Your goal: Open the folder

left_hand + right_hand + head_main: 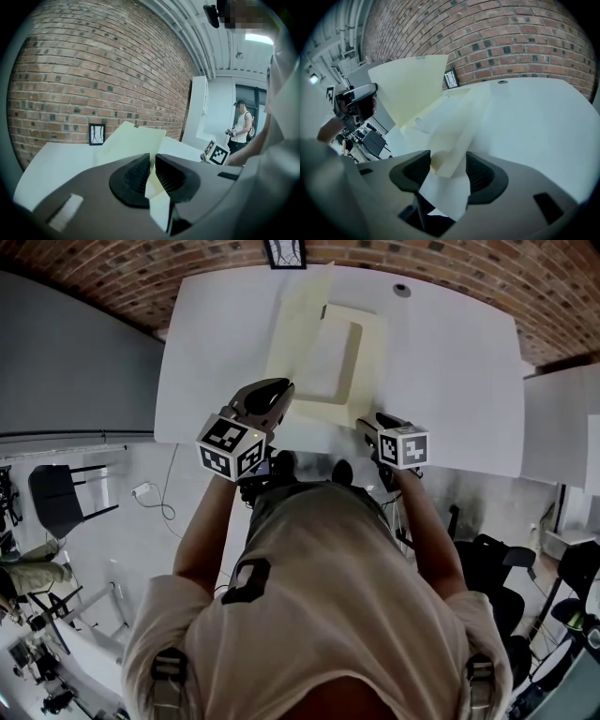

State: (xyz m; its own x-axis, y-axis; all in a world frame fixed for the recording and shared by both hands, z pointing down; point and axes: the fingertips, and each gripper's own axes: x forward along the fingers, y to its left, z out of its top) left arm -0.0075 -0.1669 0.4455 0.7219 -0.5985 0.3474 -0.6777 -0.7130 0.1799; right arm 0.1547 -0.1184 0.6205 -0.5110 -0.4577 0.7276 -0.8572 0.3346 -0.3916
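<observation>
Left hand-held gripper (152,171) is pinched shut on the folder's (323,352) cover, holding that leaf raised. My right hand-held gripper (447,171) has its jaws apart around the lower leaf's near edge, I judge to steady it. The folder lies mid-tabletop (450,362) with bare surface either side, and the brick wall (93,70) stands close behind.

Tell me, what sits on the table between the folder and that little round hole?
Nothing. In the head view, the white table between the folder and the round hole is bare.
</observation>
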